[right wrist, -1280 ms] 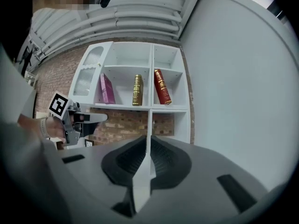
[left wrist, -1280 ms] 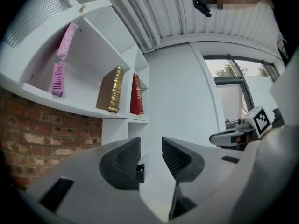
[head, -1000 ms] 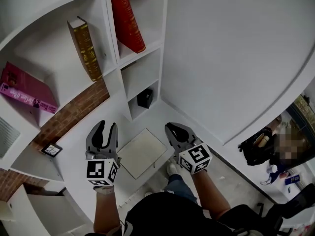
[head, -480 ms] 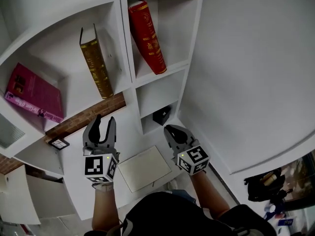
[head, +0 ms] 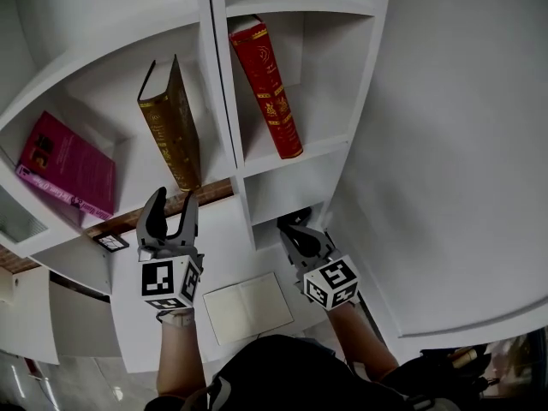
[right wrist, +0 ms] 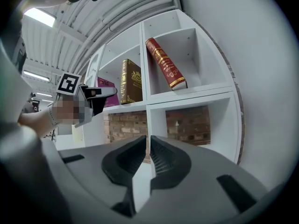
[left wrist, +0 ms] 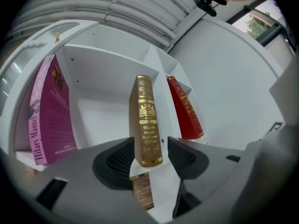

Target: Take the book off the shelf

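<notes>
A gold-brown book stands leaning in the left upper shelf compartment, and its spine faces me in the left gripper view. My left gripper is raised just below and in front of the book's lower end. Its jaws are opening and the pads touch nothing; the spine lines up with the gap but lies further back. A red book leans in the compartment to the right. Lower down, my right gripper is shut and empty, in front of the lower cubby.
A pink book leans at the left end of the gold book's shelf. A small framed picture stands on the shelf below. A white flat pad lies on the lower ledge. Brick backing shows inside the lower cubbies. A white wall curves at right.
Both grippers have risen towards the shelves and the head view has tilted up. The left jaws have spread wider. The right gripper has stayed shut.
</notes>
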Motion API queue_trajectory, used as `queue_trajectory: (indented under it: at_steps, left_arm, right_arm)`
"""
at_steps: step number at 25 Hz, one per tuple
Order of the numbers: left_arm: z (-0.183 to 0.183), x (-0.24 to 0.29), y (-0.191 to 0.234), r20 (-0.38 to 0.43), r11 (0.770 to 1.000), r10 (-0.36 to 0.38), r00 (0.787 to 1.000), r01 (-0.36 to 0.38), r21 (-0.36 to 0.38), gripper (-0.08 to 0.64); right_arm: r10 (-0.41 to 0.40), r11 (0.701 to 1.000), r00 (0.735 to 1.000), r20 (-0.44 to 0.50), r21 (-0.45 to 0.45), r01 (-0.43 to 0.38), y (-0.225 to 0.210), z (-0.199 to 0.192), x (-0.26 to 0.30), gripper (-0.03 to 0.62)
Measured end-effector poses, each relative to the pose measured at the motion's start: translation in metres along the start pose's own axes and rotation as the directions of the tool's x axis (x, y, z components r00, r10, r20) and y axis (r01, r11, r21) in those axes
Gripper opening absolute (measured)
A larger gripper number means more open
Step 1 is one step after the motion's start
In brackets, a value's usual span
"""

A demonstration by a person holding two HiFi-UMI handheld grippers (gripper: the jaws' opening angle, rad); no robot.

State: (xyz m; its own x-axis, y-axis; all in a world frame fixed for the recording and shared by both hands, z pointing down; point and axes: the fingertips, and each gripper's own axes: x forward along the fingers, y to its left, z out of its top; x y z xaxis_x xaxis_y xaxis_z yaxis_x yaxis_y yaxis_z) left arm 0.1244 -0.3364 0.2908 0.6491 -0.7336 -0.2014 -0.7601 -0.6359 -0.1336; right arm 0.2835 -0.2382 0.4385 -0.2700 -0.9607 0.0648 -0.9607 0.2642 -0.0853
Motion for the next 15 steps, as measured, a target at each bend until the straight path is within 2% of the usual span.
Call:
queue_trajectory:
  at_steps: [6, 15]
  left_arm:
    - [0.009, 0.022, 0.006, 0.006, 0.998, 0.069, 0.998, -0.069, 0.001, 0.233]
    - [0.011, 0.054, 0.009, -0.001, 0.988, 0.153, 0.988, -0.153, 0.014, 0.25]
  right_arm:
    - [0.086, 0.996, 0.996, -0.013, -0.002, -0.086, -0.008, 0.004, 0.01, 0.035]
    - [0.132, 0.991, 0.991, -0.027, 0.011, -0.132, -0.037, 0.003, 0.017, 0.035]
